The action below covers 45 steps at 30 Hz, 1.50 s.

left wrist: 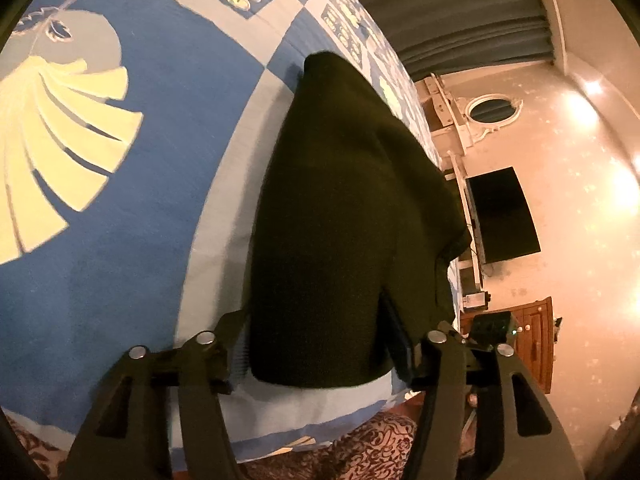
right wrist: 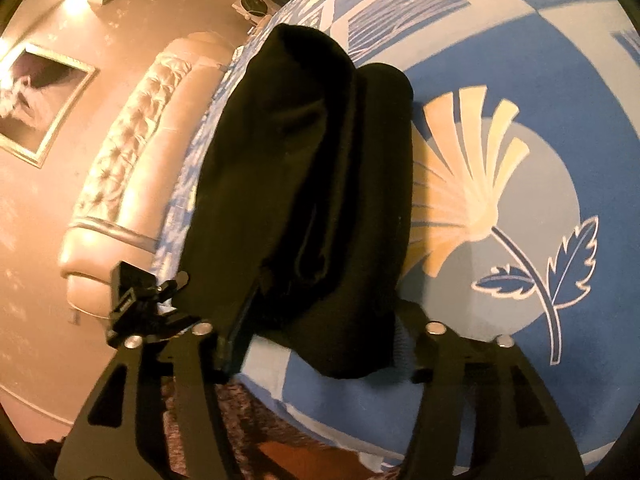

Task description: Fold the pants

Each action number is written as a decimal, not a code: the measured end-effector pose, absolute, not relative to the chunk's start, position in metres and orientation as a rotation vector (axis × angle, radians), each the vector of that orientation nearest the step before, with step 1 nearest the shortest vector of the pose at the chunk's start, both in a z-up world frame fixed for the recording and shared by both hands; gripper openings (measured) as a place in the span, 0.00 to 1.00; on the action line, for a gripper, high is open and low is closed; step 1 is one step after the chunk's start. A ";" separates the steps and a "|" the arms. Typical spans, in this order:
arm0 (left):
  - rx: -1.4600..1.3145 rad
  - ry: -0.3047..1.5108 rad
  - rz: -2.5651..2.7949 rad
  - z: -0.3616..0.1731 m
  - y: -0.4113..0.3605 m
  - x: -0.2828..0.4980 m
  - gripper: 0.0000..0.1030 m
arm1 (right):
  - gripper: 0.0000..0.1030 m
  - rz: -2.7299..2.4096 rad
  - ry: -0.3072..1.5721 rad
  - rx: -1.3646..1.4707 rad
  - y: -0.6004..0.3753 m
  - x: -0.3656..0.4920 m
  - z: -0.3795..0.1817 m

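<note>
Pants: plain black. Bedsheet: blue with pale grey bands, cream fan-shaped flowers, dark blue leaves. Grippers: black. Wall: pinkish beige.

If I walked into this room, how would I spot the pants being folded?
Look for the bed with the blue bedspread printed with pale yellow fan flowers. Near its edge lies a dark folded bundle, the pants. It is the only plain black thing on that patterned cloth.

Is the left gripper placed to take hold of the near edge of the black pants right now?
Probably yes. The left gripper straddles the near end of the black pants on the bedspread, jaws apart, with nothing in between.
</note>
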<state>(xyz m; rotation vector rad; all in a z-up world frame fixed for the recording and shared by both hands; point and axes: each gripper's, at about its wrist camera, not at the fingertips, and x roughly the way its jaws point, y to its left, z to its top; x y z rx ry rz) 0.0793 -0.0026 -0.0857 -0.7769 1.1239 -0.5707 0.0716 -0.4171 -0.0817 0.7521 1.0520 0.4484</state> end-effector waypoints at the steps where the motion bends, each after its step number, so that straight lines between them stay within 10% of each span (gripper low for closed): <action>1: -0.762 1.107 -0.564 -0.081 0.001 0.076 0.62 | 0.62 0.459 1.049 0.769 -0.420 0.070 -0.082; 10: -0.686 0.988 -0.508 -0.045 0.048 0.083 0.76 | 0.82 0.446 0.988 0.922 -0.473 0.084 -0.077; 33: -0.667 1.100 -0.731 -0.081 -0.024 0.246 0.76 | 0.84 0.427 1.008 1.008 -0.448 0.185 -0.095; 39: -0.641 1.094 -0.716 -0.089 -0.020 0.246 0.34 | 0.82 0.443 1.015 0.987 -0.443 0.192 -0.096; 45: -0.686 1.088 -0.705 -0.090 -0.013 0.245 0.23 | 0.41 0.396 1.030 0.973 -0.445 0.192 -0.103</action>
